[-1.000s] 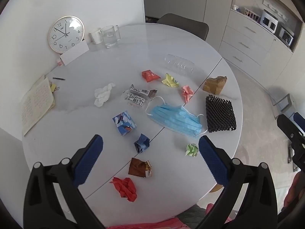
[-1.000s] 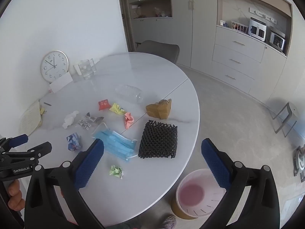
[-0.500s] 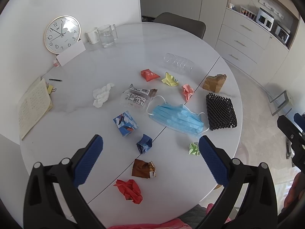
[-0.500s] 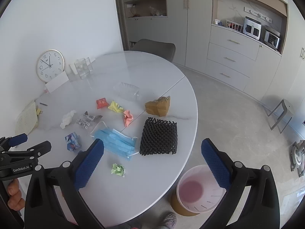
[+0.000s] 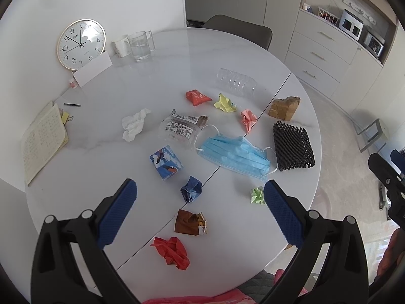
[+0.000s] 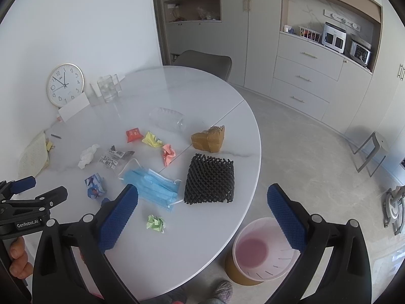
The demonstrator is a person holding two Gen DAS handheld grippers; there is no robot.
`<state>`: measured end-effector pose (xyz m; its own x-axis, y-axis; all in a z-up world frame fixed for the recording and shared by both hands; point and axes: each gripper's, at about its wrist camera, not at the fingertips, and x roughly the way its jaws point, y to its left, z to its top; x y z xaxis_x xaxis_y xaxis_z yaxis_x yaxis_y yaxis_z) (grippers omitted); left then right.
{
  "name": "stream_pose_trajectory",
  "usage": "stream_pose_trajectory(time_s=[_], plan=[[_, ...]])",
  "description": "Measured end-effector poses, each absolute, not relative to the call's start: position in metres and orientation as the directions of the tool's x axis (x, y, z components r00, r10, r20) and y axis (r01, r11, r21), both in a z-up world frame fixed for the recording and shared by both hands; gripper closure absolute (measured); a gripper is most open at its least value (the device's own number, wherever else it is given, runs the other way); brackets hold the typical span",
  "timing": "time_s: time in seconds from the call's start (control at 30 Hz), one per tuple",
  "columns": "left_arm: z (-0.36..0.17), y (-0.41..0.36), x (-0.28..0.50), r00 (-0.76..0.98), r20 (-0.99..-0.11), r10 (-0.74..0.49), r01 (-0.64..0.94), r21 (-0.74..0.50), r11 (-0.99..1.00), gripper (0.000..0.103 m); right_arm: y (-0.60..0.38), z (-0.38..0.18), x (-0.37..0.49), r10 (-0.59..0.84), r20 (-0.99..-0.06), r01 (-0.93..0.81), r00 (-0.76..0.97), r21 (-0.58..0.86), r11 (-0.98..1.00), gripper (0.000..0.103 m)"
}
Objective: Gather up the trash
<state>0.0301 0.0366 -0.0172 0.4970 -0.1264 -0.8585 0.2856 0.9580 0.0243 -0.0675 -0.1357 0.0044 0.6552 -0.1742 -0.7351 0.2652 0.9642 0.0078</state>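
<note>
Left gripper (image 5: 200,192) spread wide above round white table (image 5: 177,58), empty; right gripper (image 6: 202,197) likewise spread, empty; blue face mask (image 5: 234,154), black foam net (image 5: 293,145), crumpled papers scattered on tabletop; pink-lined bin (image 6: 263,250) on floor beside table.

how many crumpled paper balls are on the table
5: red ball at the near edge, dark blue ball mid-table, green ball near the mask, pink ball and yellow ball farther back. None seem hidden.

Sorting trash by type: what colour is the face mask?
Light blue with white ear loops, clearest in the left wrist view: face mask.
</note>
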Motion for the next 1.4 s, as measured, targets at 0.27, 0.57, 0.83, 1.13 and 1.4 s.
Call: stream_pose_trajectory(time_s=[0.27,0.57,0.83,1.13,1.4], plan=[[-0.018,0.038,0.031,0.495,-0.86,-0.127,0.286,0.022,0.958,0.007,-0.134,0.006,-0.069,-0.179,-0.738,0.271,0.651,0.006,0.963,0.002],[-0.017,0.038,0.031,0.492,-0.861,-0.129,0.286,0.02,0.958,0.007,-0.131,0.008,-0.071,-0.183,-0.741,0.276,0.647,0.004,0.961,0.002],[-0.017,0.038,0.031,0.49,-0.862,-0.132,0.289,0.018,0.957,0.007,-0.13,0.009,-0.071,-0.182,-0.741,0.277,0.646,0.006,0.961,0.002],[-0.018,0.038,0.031,0.489,-0.863,-0.13,0.288,0.019,0.957,0.007,-0.126,0.008,-0.071,-0.184,-0.743,0.28,0.643,0.005,0.96,0.002],[-0.019,0.039,0.031,0.487,-0.864,-0.128,0.287,0.02,0.958,0.007,-0.125,0.009,-0.071,-0.18,-0.746,0.279,0.641,0.009,0.96,0.002]])
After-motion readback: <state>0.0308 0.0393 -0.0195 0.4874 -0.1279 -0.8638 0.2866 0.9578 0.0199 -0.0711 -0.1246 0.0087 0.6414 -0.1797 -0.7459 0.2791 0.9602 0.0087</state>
